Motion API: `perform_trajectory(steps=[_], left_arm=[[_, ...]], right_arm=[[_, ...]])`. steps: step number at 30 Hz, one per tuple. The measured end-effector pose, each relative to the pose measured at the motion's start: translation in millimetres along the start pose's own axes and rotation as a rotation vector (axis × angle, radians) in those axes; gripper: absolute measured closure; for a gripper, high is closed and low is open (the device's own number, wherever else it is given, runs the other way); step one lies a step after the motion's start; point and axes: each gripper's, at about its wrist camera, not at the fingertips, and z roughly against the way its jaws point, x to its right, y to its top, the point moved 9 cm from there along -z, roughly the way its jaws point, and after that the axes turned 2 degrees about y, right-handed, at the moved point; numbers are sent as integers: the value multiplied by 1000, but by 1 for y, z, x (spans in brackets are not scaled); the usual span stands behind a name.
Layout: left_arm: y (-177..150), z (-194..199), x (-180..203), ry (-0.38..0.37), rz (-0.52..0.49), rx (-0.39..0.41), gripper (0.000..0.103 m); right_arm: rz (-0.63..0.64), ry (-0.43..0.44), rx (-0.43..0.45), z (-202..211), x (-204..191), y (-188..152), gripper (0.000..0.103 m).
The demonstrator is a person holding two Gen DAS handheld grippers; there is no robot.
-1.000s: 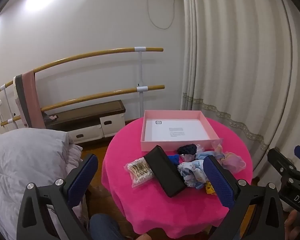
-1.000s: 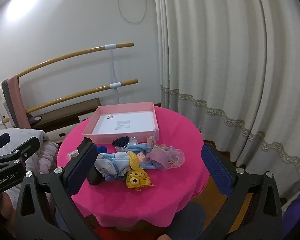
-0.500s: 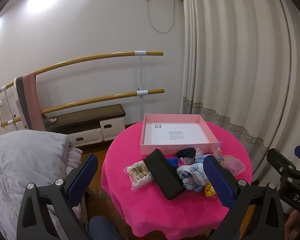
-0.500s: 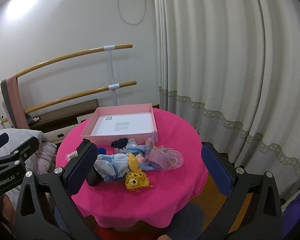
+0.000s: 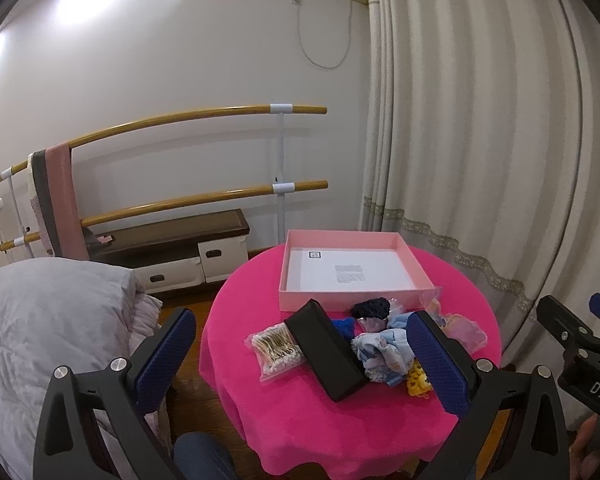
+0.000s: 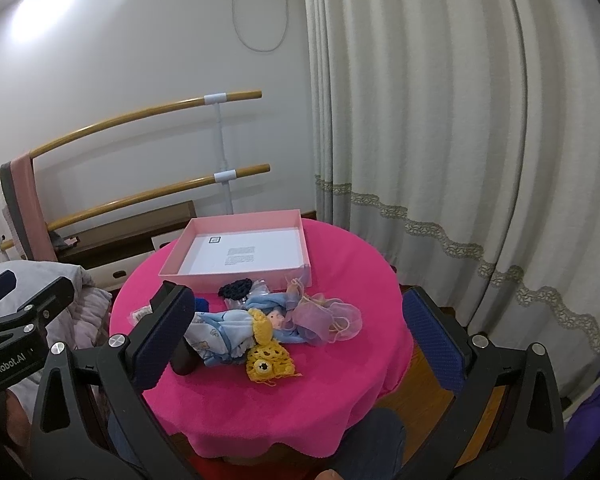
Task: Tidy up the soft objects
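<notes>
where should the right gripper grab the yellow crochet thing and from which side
Grip the yellow crochet piece across its bunched middle, coming down from above and the near table edge. It lies at the front of the pile, free on the near side; the blue printed cloth crowds its far side. Right gripper is open.

Both grippers (image 5: 304, 356) (image 6: 296, 340) are black frames, silver screws behind textured blue pads (image 5: 436, 360); white "GenRobot.AI" lettering.

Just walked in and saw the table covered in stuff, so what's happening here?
A person holds the left gripper and the right gripper, both open, above a round pink table. Neither holds anything. A heap of soft fabric items lies in front of an open pink box that holds none of them yet.
</notes>
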Motion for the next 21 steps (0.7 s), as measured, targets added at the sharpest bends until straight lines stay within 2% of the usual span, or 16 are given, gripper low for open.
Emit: perform_trajectory(steps=[21], left_arm=[[-10,-24,-9,35,21,-15,0]], right_arm=[[-16,-9,-27,-13,13,-8,0]])
